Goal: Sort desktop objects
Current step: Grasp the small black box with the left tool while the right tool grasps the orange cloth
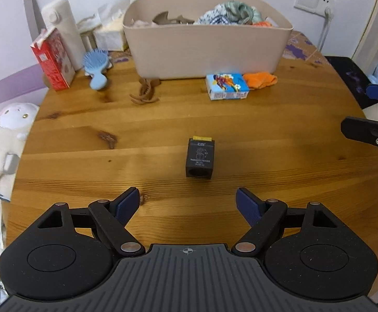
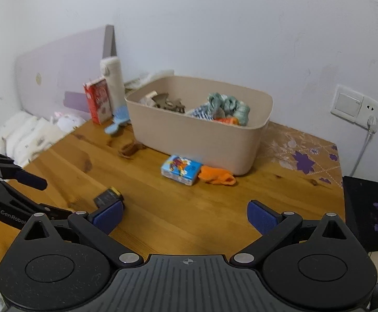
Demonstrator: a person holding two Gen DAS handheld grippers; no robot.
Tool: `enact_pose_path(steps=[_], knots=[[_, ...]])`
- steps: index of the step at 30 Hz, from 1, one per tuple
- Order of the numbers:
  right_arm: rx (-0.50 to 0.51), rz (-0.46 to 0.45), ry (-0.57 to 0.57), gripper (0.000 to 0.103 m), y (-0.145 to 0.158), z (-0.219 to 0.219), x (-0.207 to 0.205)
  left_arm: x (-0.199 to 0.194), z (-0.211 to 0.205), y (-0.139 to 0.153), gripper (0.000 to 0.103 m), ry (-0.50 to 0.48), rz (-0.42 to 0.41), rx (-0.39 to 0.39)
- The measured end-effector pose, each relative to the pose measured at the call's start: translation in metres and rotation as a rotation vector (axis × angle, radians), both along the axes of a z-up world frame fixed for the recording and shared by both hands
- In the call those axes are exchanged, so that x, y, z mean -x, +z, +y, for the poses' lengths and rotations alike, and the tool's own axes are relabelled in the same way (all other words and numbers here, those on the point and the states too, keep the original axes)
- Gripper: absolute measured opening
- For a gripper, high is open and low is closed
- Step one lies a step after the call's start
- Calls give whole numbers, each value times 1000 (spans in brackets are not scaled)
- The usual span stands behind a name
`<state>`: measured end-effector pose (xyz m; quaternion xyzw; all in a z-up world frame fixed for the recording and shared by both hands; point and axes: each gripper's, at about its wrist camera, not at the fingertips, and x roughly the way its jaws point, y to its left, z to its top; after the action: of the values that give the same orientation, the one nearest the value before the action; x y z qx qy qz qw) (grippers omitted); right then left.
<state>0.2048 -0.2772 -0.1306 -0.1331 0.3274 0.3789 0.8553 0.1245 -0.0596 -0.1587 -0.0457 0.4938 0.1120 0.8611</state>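
While some sorting looks done, plenty is left. Beige bin (image 1: 207, 49) at the back of the counter (image 1: 163, 130) already holds a brown hair claw (image 1: 172, 19), patterned cloth (image 1: 230, 13) and something orange.

Loose on the wood:
- small black box (image 1: 200, 157), mid-counter, directly ahead of the left gripper (image 1: 187, 201)
- blue printed carton (image 1: 226, 85), lying just before the bin wall
- orange cloth (image 1: 260, 79), touching that carton's right end
- second brown hair claw (image 1: 144, 91)
- blue hairbrush (image 1: 96, 67), beside a red carton (image 1: 52, 61)

Left gripper: fingers spread wide, holding nothing, short of the black box. Right gripper (image 2: 186, 217): fingers likewise spread and bare, aimed toward carton and cloth.

Judgement: early-to-middle; roughly five items remain, black box likely next.
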Motion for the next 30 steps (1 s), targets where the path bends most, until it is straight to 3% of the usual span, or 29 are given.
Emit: enact_pose_path(steps=[3,14,30], knots=[[22,17,-21,103,-10,6,-10,-8,3,-9,82,9,-11,5],[110,59,-82,103,-46,21,-43,-34,15,-48,82,12,65,57],[179,80,-76,103,-78,52,-63,-55,29,-63,82,19,11,133]])
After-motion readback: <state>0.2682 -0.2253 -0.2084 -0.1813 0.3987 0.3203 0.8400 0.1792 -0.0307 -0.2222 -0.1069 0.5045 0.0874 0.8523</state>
